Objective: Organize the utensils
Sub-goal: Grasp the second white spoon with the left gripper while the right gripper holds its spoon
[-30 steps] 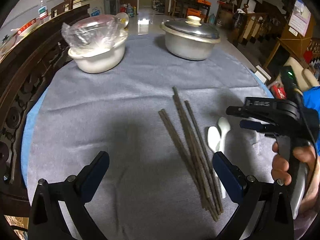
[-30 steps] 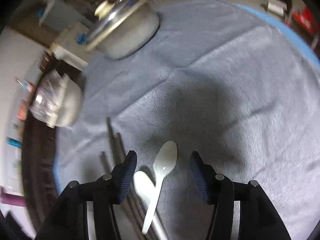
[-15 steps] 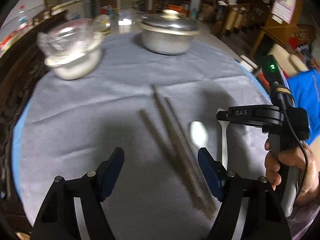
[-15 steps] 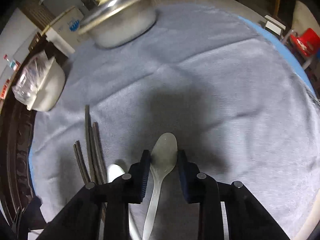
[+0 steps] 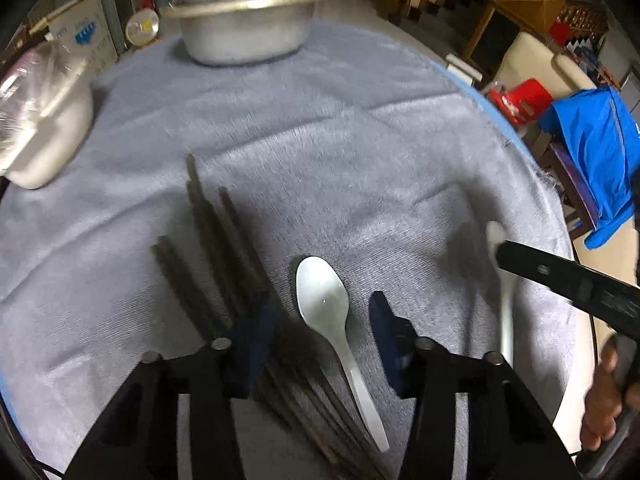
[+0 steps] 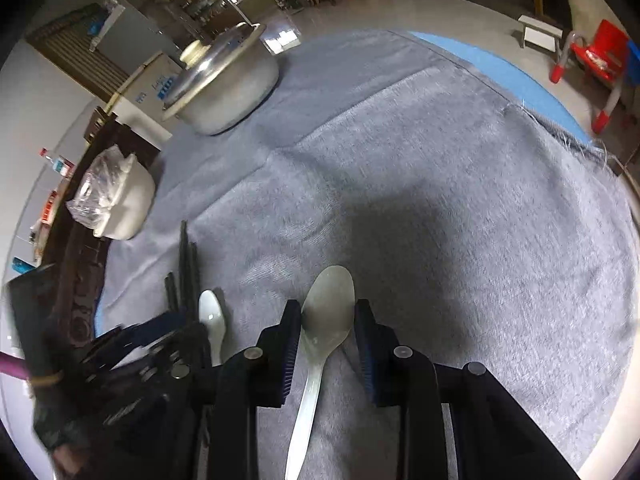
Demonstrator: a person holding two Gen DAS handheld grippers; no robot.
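On the bench (image 6: 500, 208), under a gray napped cloth, two white spoons and a bundle of dark chopsticks lie near the front edge.

Right gripper (image 6: 325, 320): jaws narrowed onto the bowl of the right spoon (image 6: 326, 308), blue pads touching both sides of the bowl's rear half. Spoon is smooth, glossy white, ceramic or plastic (cannot tell which). Long axis runs along the fingers; bowl points away from the camera, handle trails back beneath the gripper. Whether it is lifted off the cloth cannot be told.

Left gripper (image 5: 322, 334): jaws open, straddling the left spoon (image 5: 332, 324) without touching it. Oval bowl points away, concave side up; the thin handle runs toward the camera, slanting slightly right.

Chopsticks (image 5: 212, 248): slim, dark, matte rods, roughly parallel, just left of the left spoon, tips pointing away. The left pad overlaps them in the left wrist view.

Far side: lidded aluminum pot (image 5: 244, 20), round, dull metal; white casserole dish (image 5: 42, 136) with crinkled clear plastic over it.
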